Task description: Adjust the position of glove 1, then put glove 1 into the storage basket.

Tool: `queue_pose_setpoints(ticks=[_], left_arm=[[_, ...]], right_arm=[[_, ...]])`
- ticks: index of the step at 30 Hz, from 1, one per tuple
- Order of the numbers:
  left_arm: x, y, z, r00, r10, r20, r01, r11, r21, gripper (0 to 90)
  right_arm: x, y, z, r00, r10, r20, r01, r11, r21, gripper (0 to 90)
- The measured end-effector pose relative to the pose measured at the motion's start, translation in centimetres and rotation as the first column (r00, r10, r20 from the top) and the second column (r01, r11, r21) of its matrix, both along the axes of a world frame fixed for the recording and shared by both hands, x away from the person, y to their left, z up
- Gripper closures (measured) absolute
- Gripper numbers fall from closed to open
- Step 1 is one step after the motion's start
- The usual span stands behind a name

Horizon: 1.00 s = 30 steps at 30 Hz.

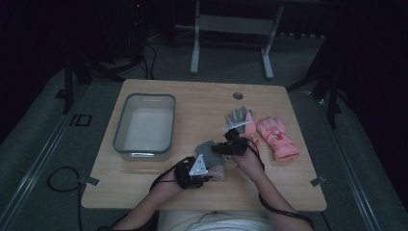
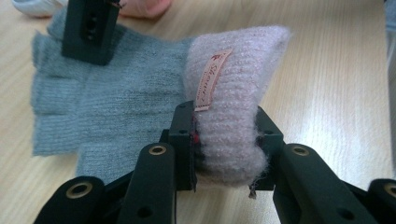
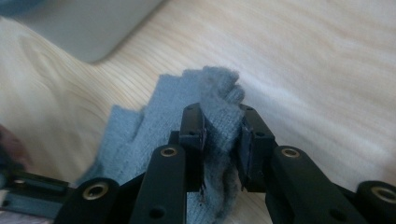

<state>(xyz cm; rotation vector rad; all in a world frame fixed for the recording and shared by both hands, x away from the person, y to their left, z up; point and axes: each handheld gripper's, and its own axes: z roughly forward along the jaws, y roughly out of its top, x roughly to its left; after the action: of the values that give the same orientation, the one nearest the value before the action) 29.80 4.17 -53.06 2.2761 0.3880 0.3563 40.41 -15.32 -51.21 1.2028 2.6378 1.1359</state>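
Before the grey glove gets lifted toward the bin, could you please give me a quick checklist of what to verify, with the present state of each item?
1. Left gripper closed on the pink cuff of the grey glove: ok, the pads press it from both sides.
2. Right gripper closed on the glove's finger end: ok, knit is bunched between the pads.
3. Glove free of the table: not ok, most of it lies on the wood.
4. Grey bin ready to receive: ok, nothing shows inside.
5. Other gloves out of the way, grey one and pink one: ok, both lie beyond the right gripper.
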Motion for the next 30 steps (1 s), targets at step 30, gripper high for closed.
queue_pose_setpoints(ticks=[30], left_arm=[[2.6,5.0,9.2,0.9968,0.033,0.074,-0.036,0.9986,0.039,69.4]], right_arm=[[2.0,3.8,9.1,0.9893,0.034,0.142,-0.047,0.994,0.095,74.7]])
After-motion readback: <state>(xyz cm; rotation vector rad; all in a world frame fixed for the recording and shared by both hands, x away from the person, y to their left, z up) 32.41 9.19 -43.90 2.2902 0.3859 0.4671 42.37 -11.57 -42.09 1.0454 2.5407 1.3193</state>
